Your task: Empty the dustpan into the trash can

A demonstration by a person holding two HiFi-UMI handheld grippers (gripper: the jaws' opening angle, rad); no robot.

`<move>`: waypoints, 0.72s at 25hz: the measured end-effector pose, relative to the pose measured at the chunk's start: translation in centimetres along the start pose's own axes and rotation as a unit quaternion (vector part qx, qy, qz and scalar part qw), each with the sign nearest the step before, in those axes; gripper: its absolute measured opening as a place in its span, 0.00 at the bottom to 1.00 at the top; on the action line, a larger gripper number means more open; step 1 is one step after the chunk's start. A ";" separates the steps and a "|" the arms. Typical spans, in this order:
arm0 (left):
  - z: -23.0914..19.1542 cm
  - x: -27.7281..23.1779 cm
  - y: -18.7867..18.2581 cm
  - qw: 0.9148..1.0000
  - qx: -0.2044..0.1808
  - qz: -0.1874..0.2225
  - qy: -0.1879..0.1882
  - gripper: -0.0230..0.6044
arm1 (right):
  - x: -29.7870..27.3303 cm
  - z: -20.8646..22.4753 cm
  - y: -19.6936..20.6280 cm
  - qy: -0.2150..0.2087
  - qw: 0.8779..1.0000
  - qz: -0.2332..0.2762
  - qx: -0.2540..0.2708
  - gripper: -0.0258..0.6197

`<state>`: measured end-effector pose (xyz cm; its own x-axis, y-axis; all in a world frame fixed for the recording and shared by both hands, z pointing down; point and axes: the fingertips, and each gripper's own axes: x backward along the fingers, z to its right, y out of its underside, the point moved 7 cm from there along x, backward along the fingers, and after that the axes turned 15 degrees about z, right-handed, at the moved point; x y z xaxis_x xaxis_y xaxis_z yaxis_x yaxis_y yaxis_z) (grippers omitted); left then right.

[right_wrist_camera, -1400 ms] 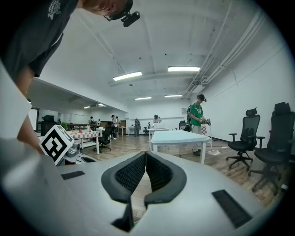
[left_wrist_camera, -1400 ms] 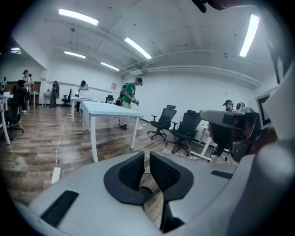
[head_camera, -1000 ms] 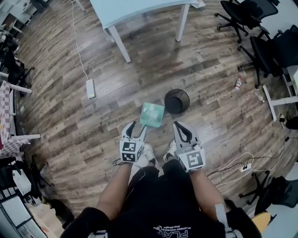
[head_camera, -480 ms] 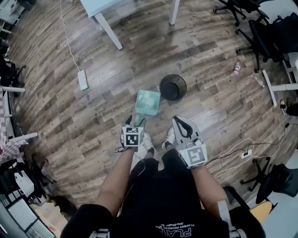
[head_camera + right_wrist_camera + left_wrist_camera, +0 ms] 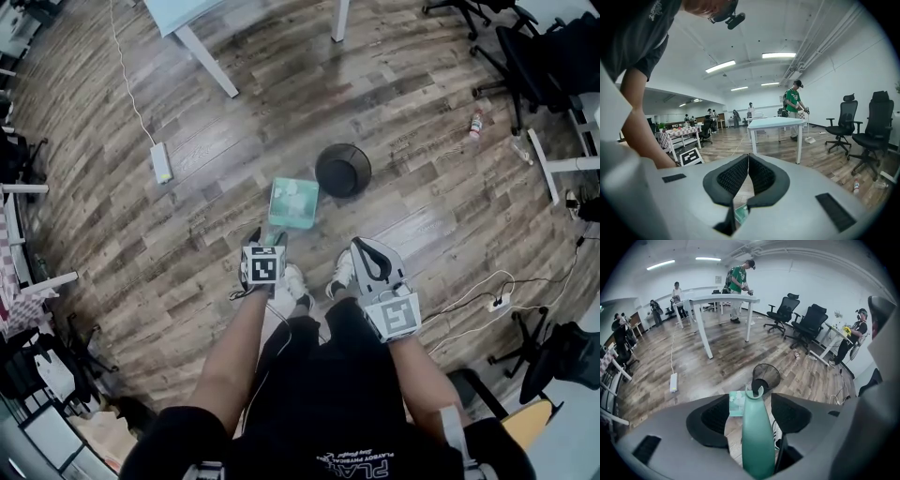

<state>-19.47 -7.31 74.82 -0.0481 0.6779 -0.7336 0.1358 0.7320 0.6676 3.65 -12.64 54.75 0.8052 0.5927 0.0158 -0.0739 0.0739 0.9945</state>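
Left gripper (image 5: 268, 236) gaping wide, teal dustpan handle (image 5: 757, 437) standing loose between the jaws. Dustpan (image 5: 292, 202) lying on wood-plank floor (image 5: 187, 234) just ahead, black mesh trash can (image 5: 342, 171) sitting beyond it. Right gripper (image 5: 364, 249) pinching shut on nothing. Shirt print (image 5: 352, 461) showing too small to read.

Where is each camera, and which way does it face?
Head view: on the head, steeply down at dustpan, trash can; arms, left tool, right tool show.
Left gripper view: on left tool, downward; open jaws astride the dustpan handle.
Right gripper view: on right tool, roughly level toward a table; shut jaws, an arm.
Shared: head and left gripper views both show dustpan and trash can.
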 end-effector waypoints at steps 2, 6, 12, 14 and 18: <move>0.2 -0.5 -0.2 1.000 -0.004 -0.001 0.000 0.50 | 0.1 0.3 0.1 0.002 1.000 -0.001 -0.002 0.08; 0.4 -1.1 -0.1 1.000 -0.010 -0.025 -0.010 0.47 | 0.2 0.8 0.1 0.004 1.000 0.004 -0.003 0.08; 0.1 -1.9 0.7 0.999 -0.016 -0.043 -0.030 0.29 | 0.7 1.6 0.4 0.014 1.000 -0.001 -0.008 0.08; 0.2 -2.1 0.7 0.999 -0.014 -0.042 -0.032 0.25 | 0.9 1.9 0.5 0.017 1.000 -0.001 -0.009 0.08; 0.6 -2.3 0.6 0.999 -0.023 -0.040 -0.025 0.20 | 1.2 2.2 0.7 0.021 1.000 -0.005 -0.010 0.08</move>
<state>-18.65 -8.53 76.82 -0.0066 0.6139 -0.7893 0.0873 0.7867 0.6111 5.82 -13.61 55.64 0.7809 0.6247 0.0021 -0.0791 0.0956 0.9923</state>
